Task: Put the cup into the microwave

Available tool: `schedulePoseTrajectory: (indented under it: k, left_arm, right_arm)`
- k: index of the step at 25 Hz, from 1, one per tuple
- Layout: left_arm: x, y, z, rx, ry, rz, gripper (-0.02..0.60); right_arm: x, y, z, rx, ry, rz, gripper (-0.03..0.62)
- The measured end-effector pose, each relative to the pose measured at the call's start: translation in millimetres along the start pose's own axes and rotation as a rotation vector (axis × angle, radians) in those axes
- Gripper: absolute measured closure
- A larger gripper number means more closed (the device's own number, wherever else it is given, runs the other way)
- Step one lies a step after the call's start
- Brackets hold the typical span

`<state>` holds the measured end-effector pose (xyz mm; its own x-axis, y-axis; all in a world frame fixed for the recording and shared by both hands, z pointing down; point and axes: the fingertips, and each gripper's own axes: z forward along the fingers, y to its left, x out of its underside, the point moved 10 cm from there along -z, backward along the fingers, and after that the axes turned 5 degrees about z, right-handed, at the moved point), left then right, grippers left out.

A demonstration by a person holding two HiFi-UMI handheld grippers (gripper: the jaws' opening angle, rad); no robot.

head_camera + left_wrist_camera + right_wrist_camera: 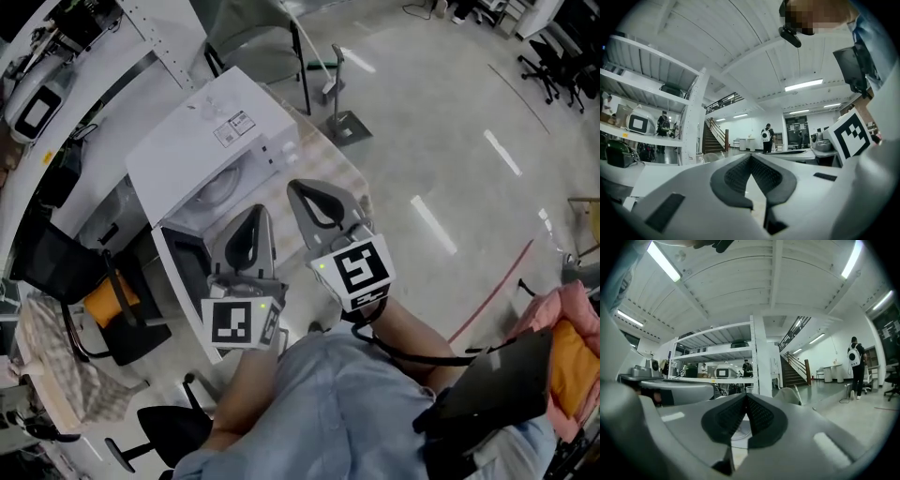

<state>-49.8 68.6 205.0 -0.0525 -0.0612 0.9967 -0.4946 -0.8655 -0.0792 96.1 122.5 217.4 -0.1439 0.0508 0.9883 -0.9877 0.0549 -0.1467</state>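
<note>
A white microwave (211,131) stands on a pale table in the head view, its door (185,261) swung open toward me. A round plate (221,187) shows inside its mouth. My left gripper (260,212) and right gripper (296,188) are side by side just in front of the opening, both pointing level at it. Each is shut, pads touching at the tips, with nothing between them. In the left gripper view the left gripper (750,157) points across a hall. In the right gripper view the right gripper (746,396) points at shelving. I cannot make out a cup for certain.
Black office chairs (56,272), one with an orange cushion (112,300), stand left of the table. White shelving (717,352) with equipment runs behind. A staircase (793,373) and a person with a backpack (855,364) are far off. A pink cloth (562,314) lies at right.
</note>
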Motion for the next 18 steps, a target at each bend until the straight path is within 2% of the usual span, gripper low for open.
schedulePoseTrajectory:
  k: [9, 18]
  left_arm:
    - [-15, -5, 75, -0.131, 0.014, 0.034, 0.577]
    - [-32, -1, 99, -0.239, 0.004, 0.074, 0.577]
  right_arm:
    - [-19, -74, 48, -0.135, -0.002, 0.011, 0.592]
    - [-34, -97, 79, -0.236, -0.019, 0.013, 0.591]
